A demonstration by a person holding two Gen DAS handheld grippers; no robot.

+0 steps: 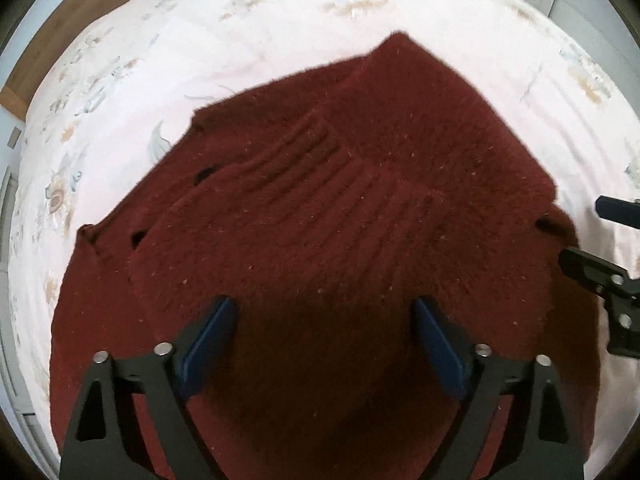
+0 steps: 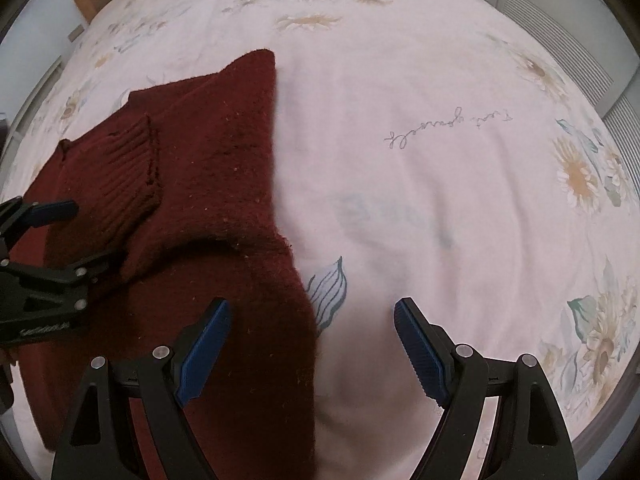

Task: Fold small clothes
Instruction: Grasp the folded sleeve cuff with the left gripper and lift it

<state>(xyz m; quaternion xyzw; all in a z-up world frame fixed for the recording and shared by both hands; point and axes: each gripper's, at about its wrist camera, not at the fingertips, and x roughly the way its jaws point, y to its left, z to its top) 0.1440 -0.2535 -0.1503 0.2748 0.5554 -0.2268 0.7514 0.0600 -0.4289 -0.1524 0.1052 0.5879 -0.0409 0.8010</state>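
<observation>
The dark red fuzzy knitted sweater (image 1: 340, 200) lies flat on the bed, on a pale pink bedsheet printed with flowers (image 1: 200, 40). In the left wrist view the left gripper (image 1: 324, 312) hovers over the near part of the sweater, its blue-padded fingers (image 1: 208, 336) spread wide and grasping nothing; the knit fills the whole space ahead of them and between them. A sleeve with a ribbed cuff (image 1: 296, 152) is laid across the body, ahead of these fingers and slightly to their left (so at least one sleeve fold seems done).

To the right, the right gripper (image 2: 312, 320) is also released and empty. Its left finger (image 2: 204, 344) is above the sweater's right edge, and its right finger (image 2: 420, 348) is above bare sheet; the garment's border runs between them.

I judge the task partly done: the sweater looks narrowed into a rough long shape. What is left is probably to fold the body across, and perhaps to smooth it.
</observation>
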